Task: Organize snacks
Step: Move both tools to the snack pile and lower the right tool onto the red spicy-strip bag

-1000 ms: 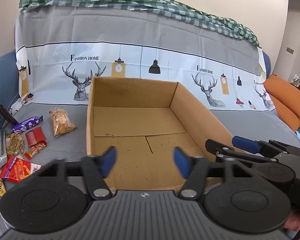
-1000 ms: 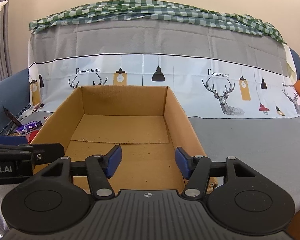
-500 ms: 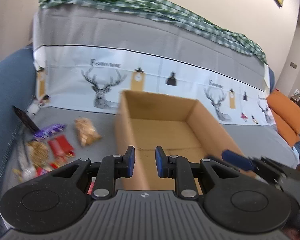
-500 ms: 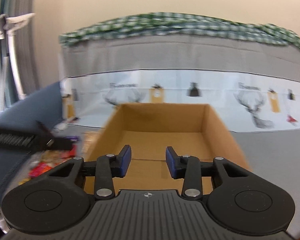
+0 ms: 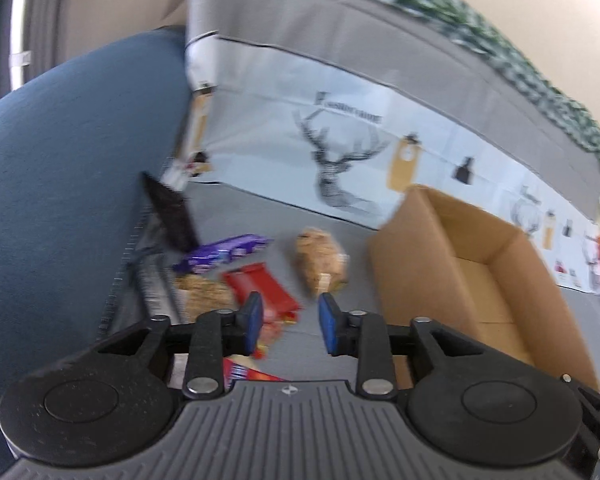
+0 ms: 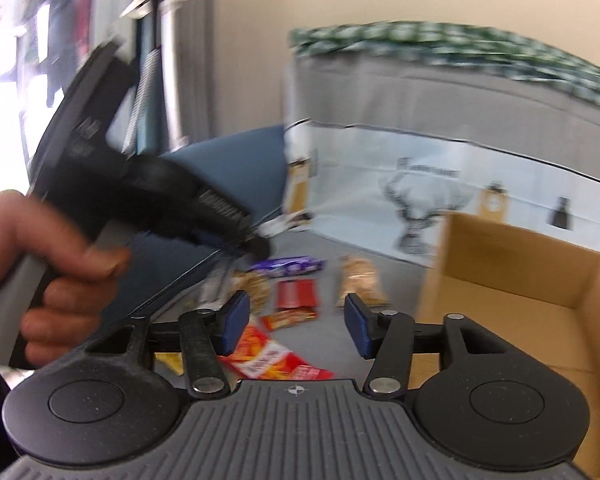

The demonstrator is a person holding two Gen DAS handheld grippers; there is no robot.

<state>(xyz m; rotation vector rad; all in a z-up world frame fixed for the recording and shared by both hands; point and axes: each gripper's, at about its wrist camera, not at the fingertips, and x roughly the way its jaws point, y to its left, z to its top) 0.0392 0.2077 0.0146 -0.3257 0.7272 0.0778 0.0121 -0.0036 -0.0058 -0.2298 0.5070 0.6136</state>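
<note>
Right now both sets of tongs hang spread and empty above the snack pile, their jaws having just been opening: the left tongs (image 5: 288,326) only part way, the right tongs (image 6: 296,326) wider. Nearest lies a red-and-orange packet (image 6: 260,354), then the red wrapper (image 5: 260,286) and a granola bag (image 5: 204,294), with the clear bag of biscuits (image 5: 320,266) and the purple bar (image 5: 224,254) farther back on the grey sofa cover (image 5: 268,220). The cardboard box (image 5: 476,272) stands empty just right of them. Best to slow down, pick one packet per tongs, and pinch it across its narrow width.
</note>
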